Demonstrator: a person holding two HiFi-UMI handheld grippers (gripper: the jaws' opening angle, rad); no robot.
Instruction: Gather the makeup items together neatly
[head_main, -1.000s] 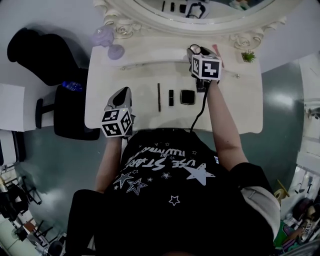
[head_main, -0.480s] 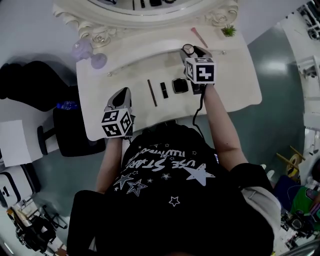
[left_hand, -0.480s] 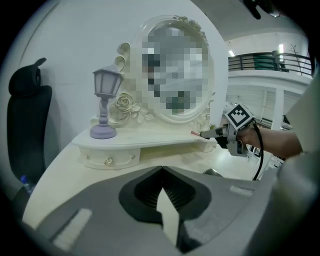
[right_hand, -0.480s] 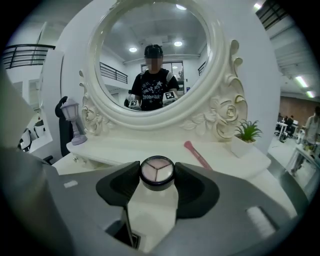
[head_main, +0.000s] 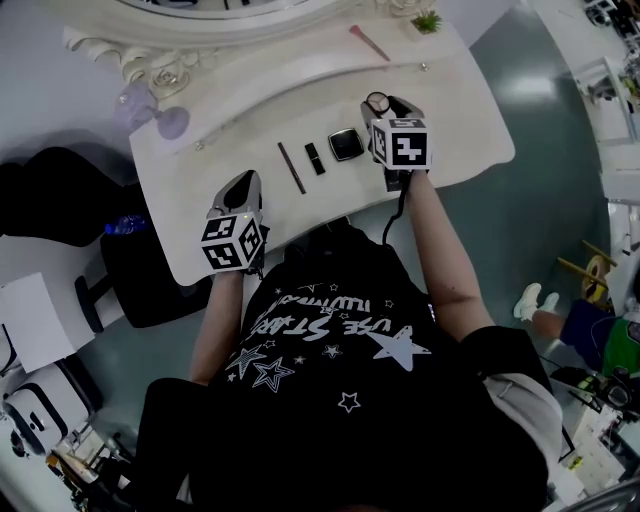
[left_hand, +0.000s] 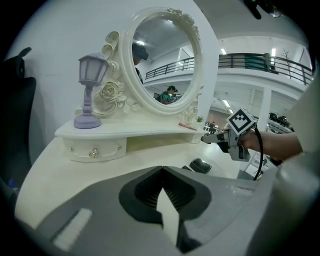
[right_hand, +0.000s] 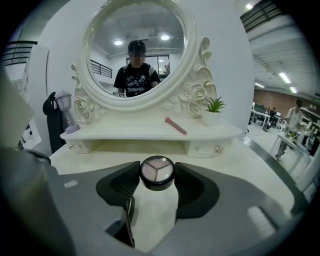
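Checking risk, nearest first: the right gripper (right_hand: 157, 176) pinches the round palette (right_hand: 157, 169) by its rim at the very pad tips, in the air just right of the square compact (head_main: 346, 144) as the head view shows it. Curved rim, small bite. Judgement: it may roll or pop out on a fast set-down. — A

Agreed. The left gripper (left_hand: 161, 170) is closed on nothing, well left of the compact, so there is no backup. Lowered carelessly, the palette could shove the compact into the lipstick (head_main: 315, 158) and pencil (head_main: 291, 167) lying left of it. — B

Anything hidden? — A

In the right gripper view its own body covers that row. In the head view the palette is tiny and the contact unreadable. The pink brush (right_hand: 175, 126) lies on the shelf (right_hand: 125, 132) far behind the compact, not yet gathered and easily missed. — B
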